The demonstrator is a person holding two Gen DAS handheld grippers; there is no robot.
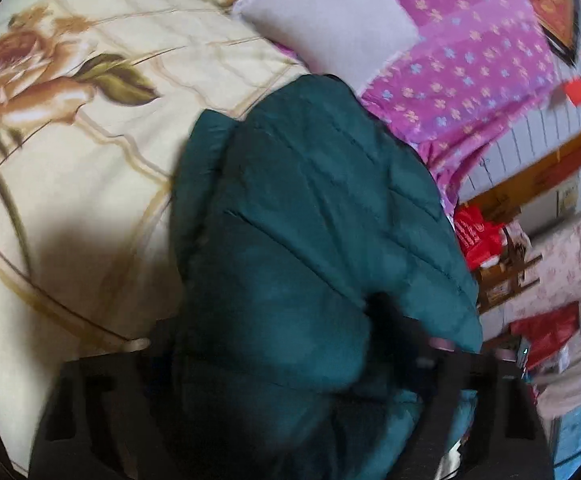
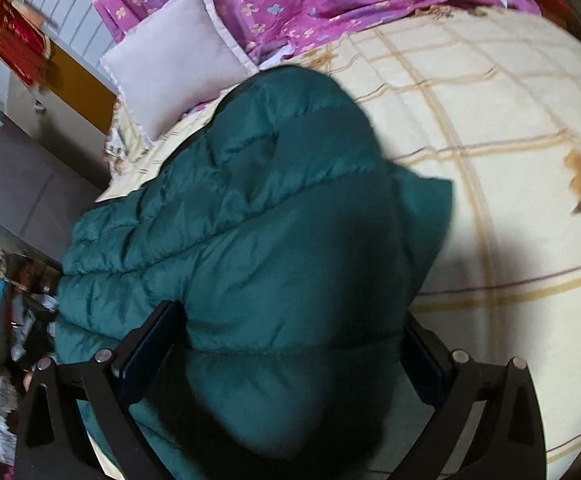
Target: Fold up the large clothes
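Both claws, left gripper (image 1: 290, 360) and right gripper (image 2: 286, 344), clamped around green puffer jacket (image 2: 250, 220) bunched between fingers

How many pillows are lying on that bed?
1. A single pale lilac square pillow lies at the far end of the bed, partly on the purple flowered sheet, just beyond the dark green quilted puffer jacket. More could be hidden outside both views.

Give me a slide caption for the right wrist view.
Right gripper clasping a bulky teal puffer jacket on a cream plaid bedspread, grey pillow beyond.
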